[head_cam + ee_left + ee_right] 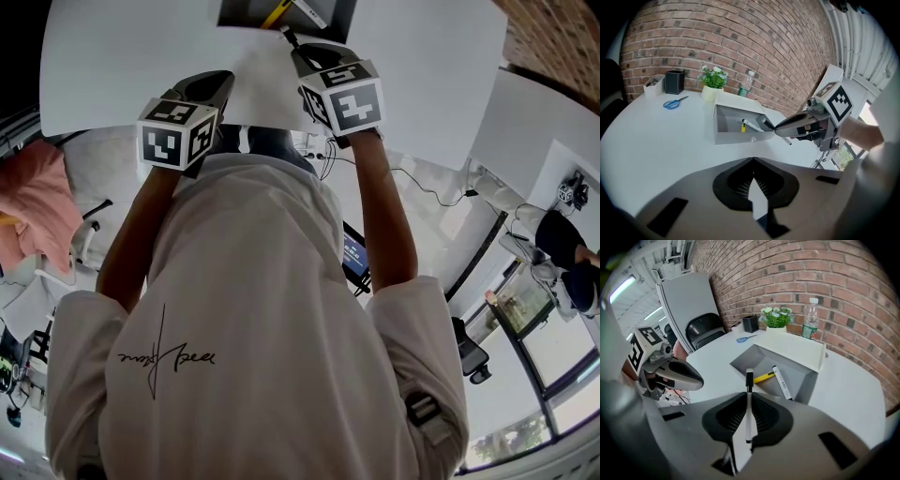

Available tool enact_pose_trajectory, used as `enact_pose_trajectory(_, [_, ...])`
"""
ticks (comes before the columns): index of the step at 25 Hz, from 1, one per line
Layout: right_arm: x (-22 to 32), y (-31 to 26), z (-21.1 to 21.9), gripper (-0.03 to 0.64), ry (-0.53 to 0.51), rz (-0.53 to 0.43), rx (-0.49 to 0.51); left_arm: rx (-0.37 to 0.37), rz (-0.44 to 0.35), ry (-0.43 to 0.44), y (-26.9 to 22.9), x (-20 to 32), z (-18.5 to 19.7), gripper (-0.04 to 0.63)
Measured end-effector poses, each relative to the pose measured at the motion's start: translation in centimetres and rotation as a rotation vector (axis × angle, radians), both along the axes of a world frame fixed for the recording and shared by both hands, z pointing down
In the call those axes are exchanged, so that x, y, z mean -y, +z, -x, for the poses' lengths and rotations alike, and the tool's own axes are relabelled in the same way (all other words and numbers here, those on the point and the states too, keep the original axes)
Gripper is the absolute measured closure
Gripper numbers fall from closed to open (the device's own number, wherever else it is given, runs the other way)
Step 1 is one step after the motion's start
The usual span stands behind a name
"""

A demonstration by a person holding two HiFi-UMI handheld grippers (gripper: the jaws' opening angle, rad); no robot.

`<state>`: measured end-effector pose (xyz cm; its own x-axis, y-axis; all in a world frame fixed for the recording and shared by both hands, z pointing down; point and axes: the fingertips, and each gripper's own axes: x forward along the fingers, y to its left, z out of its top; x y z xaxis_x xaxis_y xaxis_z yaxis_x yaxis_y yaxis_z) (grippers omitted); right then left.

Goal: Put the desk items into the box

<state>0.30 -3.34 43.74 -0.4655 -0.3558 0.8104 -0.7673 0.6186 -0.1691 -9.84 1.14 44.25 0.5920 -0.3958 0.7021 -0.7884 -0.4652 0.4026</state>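
My right gripper (749, 397) is shut on a white marker with a black cap (748, 380), which sticks out past the jaws just short of the open grey box (806, 352). A white marker (782, 382) and a yellow pen (764, 377) lie inside the box. In the left gripper view the right gripper (780, 131) hangs at the right front corner of the box (736, 137). My left gripper (753, 180) is shut with nothing in it, a little back from the box over the white table. The head view shows both grippers, left (220, 84) and right (298, 47), near the box (244, 11).
Behind the box stand a potted plant (713, 80), a water bottle (746, 84), a black pen holder (674, 82) and a white holder (653, 84). Blue scissors (674, 102) lie on the table. A black chair (703, 329) stands by the table's left side, with a brick wall behind.
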Motion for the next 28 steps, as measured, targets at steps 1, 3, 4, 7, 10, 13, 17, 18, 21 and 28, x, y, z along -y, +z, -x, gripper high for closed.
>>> enact_pose_trajectory(1, [0.1,-0.1,-0.1,0.563,-0.002,-0.001,-0.002,0.001,0.001,-0.003,0.0,0.0,0.0,0.591])
enact_pose_trajectory(3, [0.5,-0.2,-0.2,0.563,-0.006,-0.003,-0.006,0.001,0.002,-0.007,0.0,0.0,0.1,0.591])
enact_pose_trajectory(4, [0.7,-0.3,-0.2,0.563,-0.008,-0.004,-0.007,0.000,0.001,-0.008,0.0,0.1,0.1,0.591])
enact_pose_trajectory(7, [1.2,-0.5,-0.1,0.563,-0.013,-0.007,-0.007,-0.001,-0.001,-0.015,-0.1,0.3,0.2,0.591])
enact_pose_trajectory(10, [1.7,-0.7,0.2,0.563,-0.019,-0.010,-0.008,-0.002,0.000,-0.023,0.0,0.4,0.6,0.591])
enact_pose_trajectory(13, [2.2,-0.7,0.5,0.563,-0.025,-0.012,-0.010,-0.002,0.003,-0.029,0.1,0.5,0.9,0.591])
enact_pose_trajectory(17, [2.9,-0.8,0.7,0.563,-0.034,-0.013,-0.012,0.000,0.004,-0.038,0.1,0.7,1.2,0.591])
enact_pose_trajectory(18, [3.0,-0.8,0.7,0.563,-0.035,-0.014,-0.012,0.000,0.005,-0.042,0.1,0.8,1.3,0.590])
enact_pose_trajectory(21, [3.4,-0.8,1.0,0.563,-0.040,-0.017,-0.013,0.001,0.005,-0.051,0.2,0.8,1.7,0.591])
enact_pose_trajectory(28, [4.3,-1.0,1.9,0.562,-0.058,-0.019,-0.017,0.000,0.006,-0.064,0.1,1.2,2.5,0.591])
